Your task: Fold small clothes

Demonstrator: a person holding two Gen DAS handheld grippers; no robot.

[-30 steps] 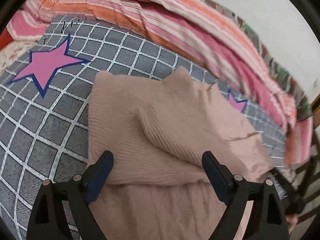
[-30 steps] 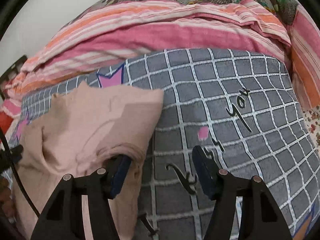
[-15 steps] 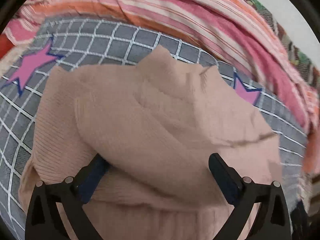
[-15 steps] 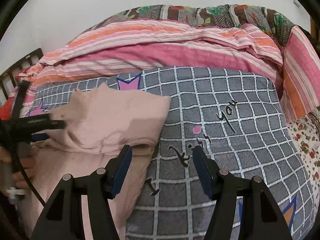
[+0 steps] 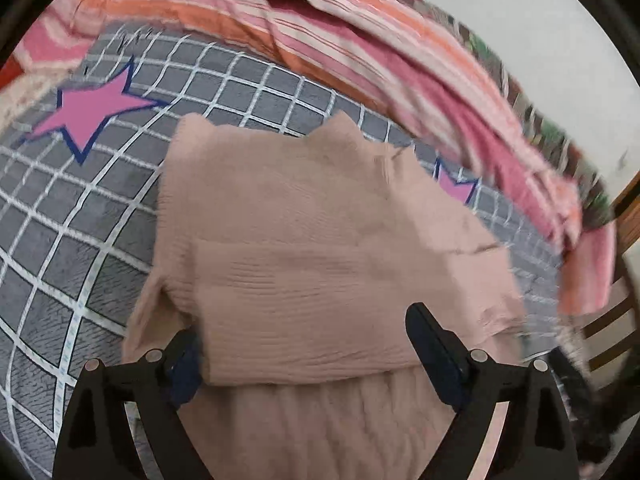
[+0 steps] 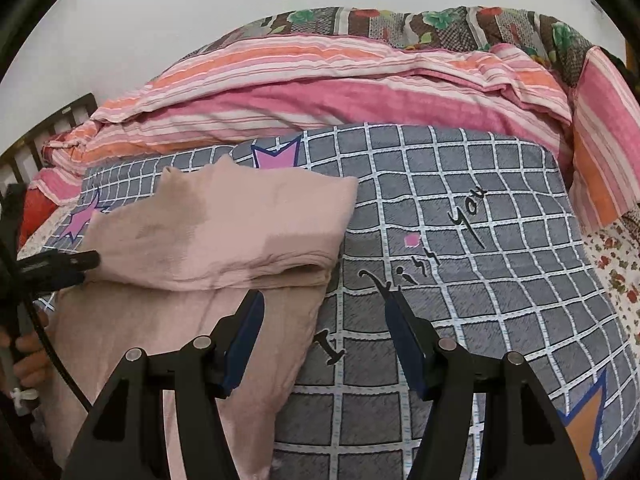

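The pink knit garment (image 5: 320, 248) lies partly folded on the grey checked blanket (image 6: 500, 240), with the left gripper (image 5: 308, 344), jaws having just been closing yet clear of the fold between them, and the right gripper (image 6: 324, 320) open over the garment's edge.

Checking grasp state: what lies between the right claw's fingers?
Right wrist view: right claw stands open; between its fingers lie the pink garment's edge and bare grey checked blanket, neither pinched.
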